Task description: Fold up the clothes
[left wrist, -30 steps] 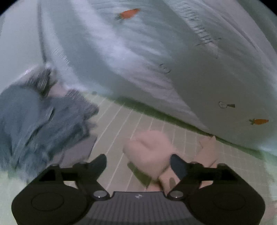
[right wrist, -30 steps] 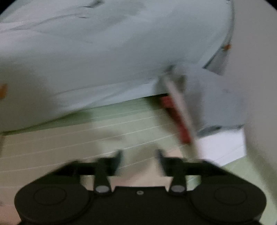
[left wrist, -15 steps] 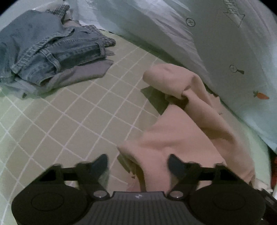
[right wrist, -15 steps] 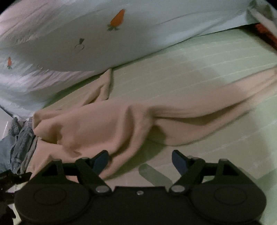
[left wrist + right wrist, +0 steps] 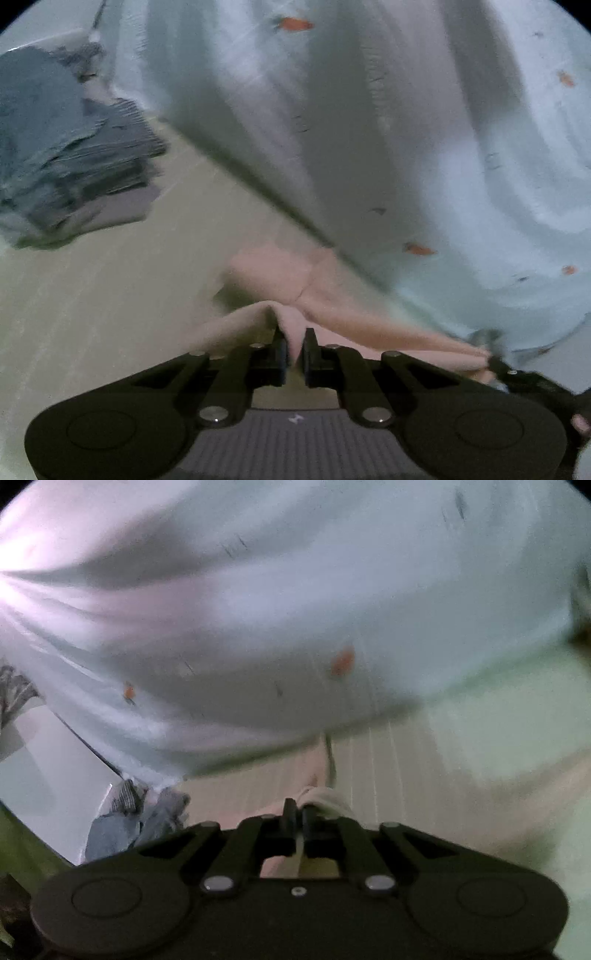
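— What surrounds the work area?
— A pale green checked bed sheet [image 5: 110, 302] under dim light, with a bulky light-blue quilt [image 5: 424, 129] printed with small orange carrots heaped just behind it.

Ahead: the pale blue quilt [image 5: 406, 129] walls off your far side.
Left: stacked jeans [image 5: 55, 155] block that corner.
Between: bare green checked sheet [image 5: 92, 295] gives you passage beside the pink garment [image 5: 280, 269].

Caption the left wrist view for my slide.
Left tool closing on a fold of the pink garment, beside a carrot-print quilt.
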